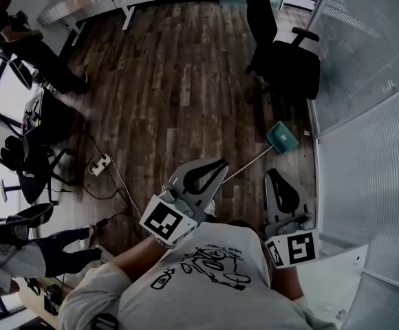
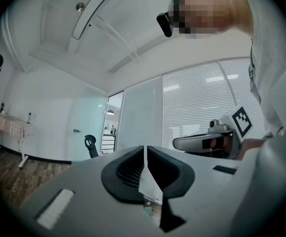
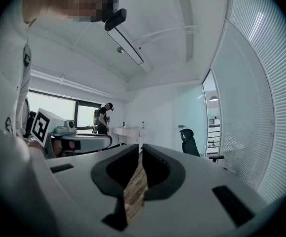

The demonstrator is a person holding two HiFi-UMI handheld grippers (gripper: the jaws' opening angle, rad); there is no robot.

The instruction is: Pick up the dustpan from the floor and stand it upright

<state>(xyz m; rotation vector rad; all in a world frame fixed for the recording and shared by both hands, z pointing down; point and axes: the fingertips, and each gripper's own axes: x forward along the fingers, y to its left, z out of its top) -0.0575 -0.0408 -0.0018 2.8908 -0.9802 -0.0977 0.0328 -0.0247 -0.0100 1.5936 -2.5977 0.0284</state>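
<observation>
Where the wood-plank floor (image 1: pixel 179 81) meets the ribbed glass partition (image 1: pixel 371 115) along its right edge, a black office chair (image 1: pixel 292 64) stands. Just below the chair, the teal dustpan (image 1: pixel 282 137) is on the floor close to the partition's foot, its thin long handle (image 1: pixel 247 165) slanting back toward the left gripper (image 1: pixel 221 163). Both it and the right gripper (image 1: pixel 275 174) are held above the floor, jaws pressed together with nothing between them. A white power strip (image 1: pixel 101 163) lies well to the left.

Dim floor, bright windows, fisheye edges
</observation>
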